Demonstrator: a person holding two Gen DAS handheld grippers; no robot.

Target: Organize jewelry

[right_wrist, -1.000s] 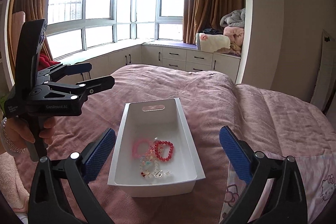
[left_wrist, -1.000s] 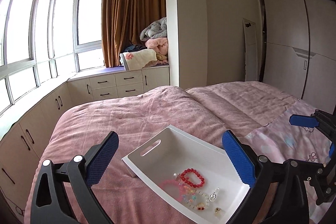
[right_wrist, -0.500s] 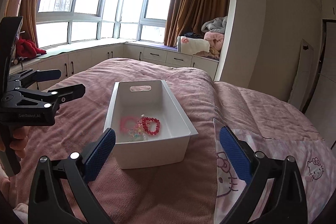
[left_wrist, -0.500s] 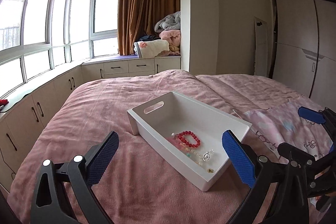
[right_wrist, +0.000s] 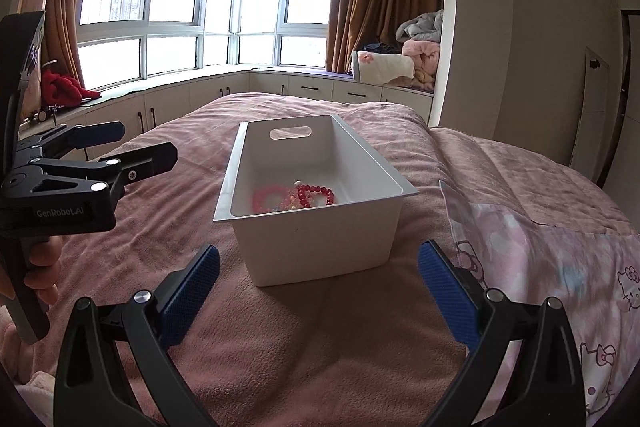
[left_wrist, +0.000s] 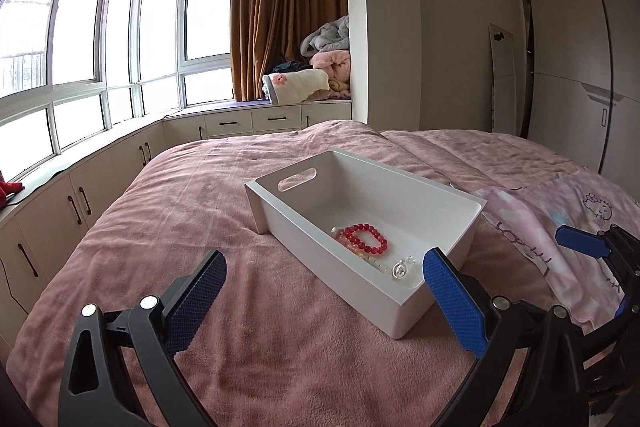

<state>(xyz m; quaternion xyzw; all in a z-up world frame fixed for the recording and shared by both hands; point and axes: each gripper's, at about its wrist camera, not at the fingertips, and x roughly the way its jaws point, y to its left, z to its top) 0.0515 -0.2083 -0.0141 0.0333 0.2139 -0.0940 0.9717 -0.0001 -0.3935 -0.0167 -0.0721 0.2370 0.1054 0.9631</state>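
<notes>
A white plastic bin [left_wrist: 340,271] with a handle slot stands on the pink bedspread; it also shows in the right wrist view [right_wrist: 316,247]. Inside lie a red bead bracelet [left_wrist: 366,238], a pink bracelet [right_wrist: 267,198] and a clear crystal piece [left_wrist: 400,269]. The red bracelet also shows in the right wrist view [right_wrist: 316,194]. My left gripper [left_wrist: 324,303] is open and empty, just short of the bin's near left side. My right gripper [right_wrist: 319,287] is open and empty, just short of the bin's near end. Each gripper appears in the other's view: the left one [right_wrist: 120,147], the right one [left_wrist: 588,247].
The bed's pink blanket [left_wrist: 180,207] spreads around the bin. A Hello Kitty pillowcase [right_wrist: 560,267] lies to the right. Window-seat cabinets [left_wrist: 240,123] with folded blankets [left_wrist: 320,75] run along the far wall. A wardrobe [left_wrist: 580,87] stands at right.
Both grippers have drawn back and lower from over the bin, so the bin now looks farther and its contents are seen at a flatter angle. Both stayed open and empty.
</notes>
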